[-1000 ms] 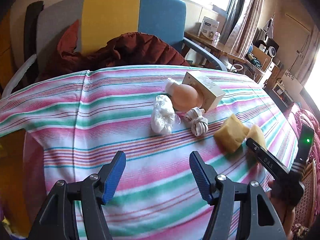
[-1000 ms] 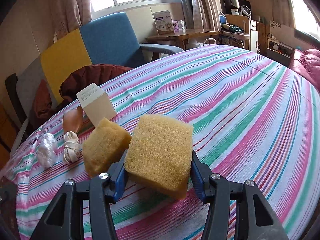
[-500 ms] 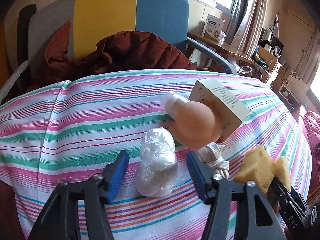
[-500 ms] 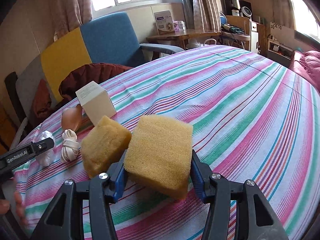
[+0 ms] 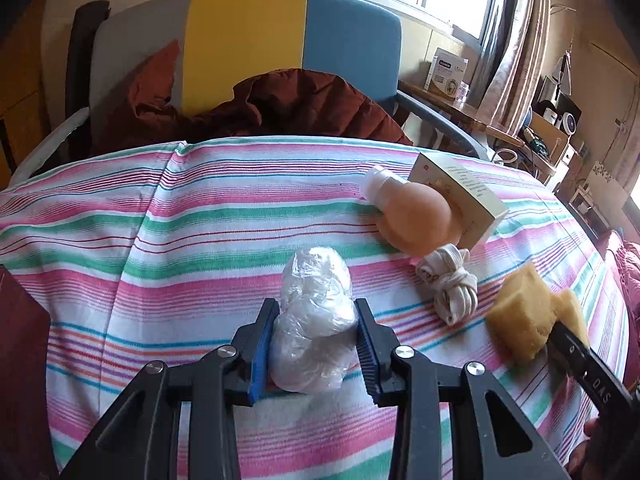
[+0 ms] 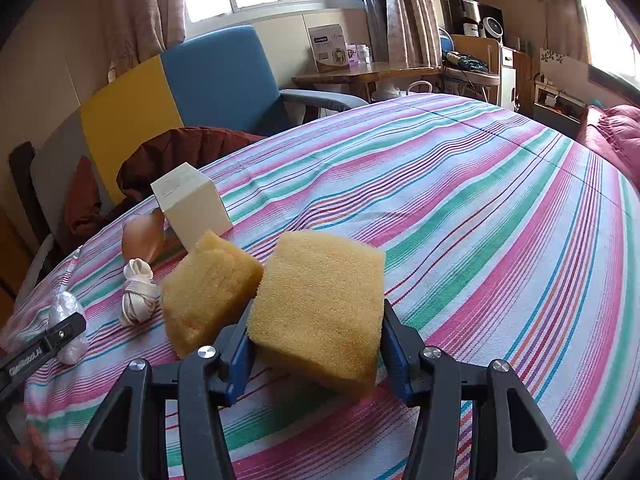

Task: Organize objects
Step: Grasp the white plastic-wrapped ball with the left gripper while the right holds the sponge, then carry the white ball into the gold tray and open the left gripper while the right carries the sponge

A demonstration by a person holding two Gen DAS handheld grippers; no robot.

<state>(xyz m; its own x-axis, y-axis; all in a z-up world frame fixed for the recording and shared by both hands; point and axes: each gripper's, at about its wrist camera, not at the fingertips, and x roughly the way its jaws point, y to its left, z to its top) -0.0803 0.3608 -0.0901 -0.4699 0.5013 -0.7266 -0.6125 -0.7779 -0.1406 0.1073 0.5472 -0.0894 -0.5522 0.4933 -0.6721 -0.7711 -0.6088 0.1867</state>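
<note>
A crumpled clear plastic bundle (image 5: 316,280) lies on the striped tablecloth (image 5: 180,232), and the blue pads of my left gripper (image 5: 316,310) are closing on it, touching both of its sides. My right gripper (image 6: 316,314) is shut on a yellow sponge block (image 6: 320,292), held just above the cloth. A second yellow sponge (image 6: 208,288) rests right beside it on the left. The left wrist view shows both sponges (image 5: 520,320) at its right edge.
A peach bottle with a white cap (image 5: 416,220), a cream box (image 5: 460,196) and a knotted white cloth roll (image 5: 452,284) sit between the bundle and the sponges. A chair holding a maroon jacket (image 5: 260,108) stands behind the table edge.
My left gripper has come forward and down over the plastic bundle and its jaws have narrowed onto it. The right gripper and its sponge have stayed still.
</note>
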